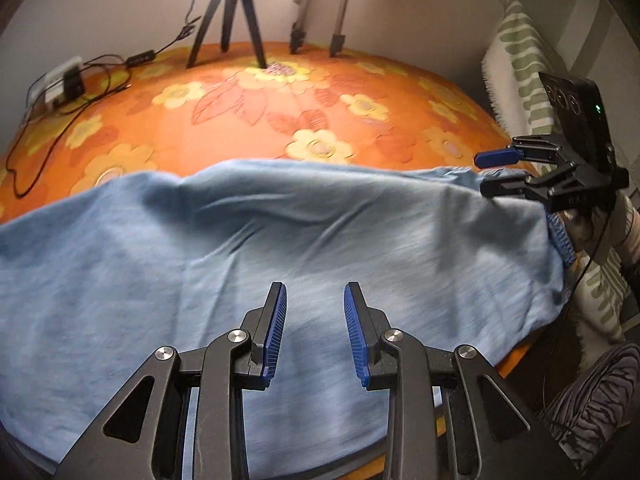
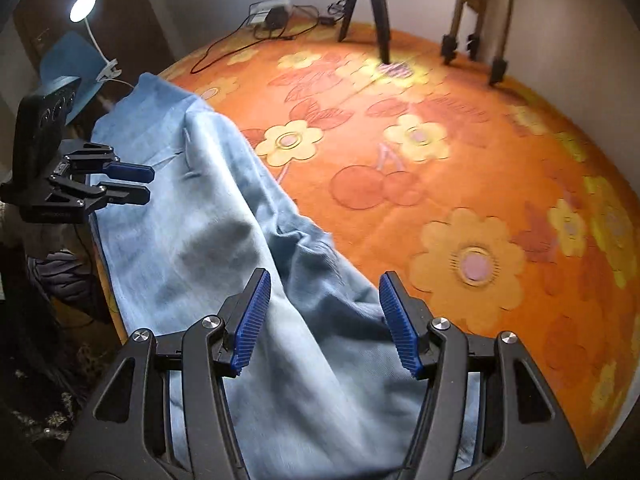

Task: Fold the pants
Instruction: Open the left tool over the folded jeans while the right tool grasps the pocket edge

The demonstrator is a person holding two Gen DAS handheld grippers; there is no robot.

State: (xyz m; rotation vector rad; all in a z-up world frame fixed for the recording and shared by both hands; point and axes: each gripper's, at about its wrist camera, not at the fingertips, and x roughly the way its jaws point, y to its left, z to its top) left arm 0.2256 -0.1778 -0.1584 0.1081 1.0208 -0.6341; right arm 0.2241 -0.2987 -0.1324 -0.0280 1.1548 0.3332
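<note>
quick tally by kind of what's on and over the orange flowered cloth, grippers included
pants: 1
grippers: 2, left gripper and right gripper, both open
tripods: 2, black tripod and grey tripod
power adapter with its cable: 1
total: 6

pants (image 1: 280, 240): soft matt blue cloth
tablecloth (image 1: 248, 120): matt orange floral fabric
gripper pads (image 2: 252, 320): ribbed blue plastic
</note>
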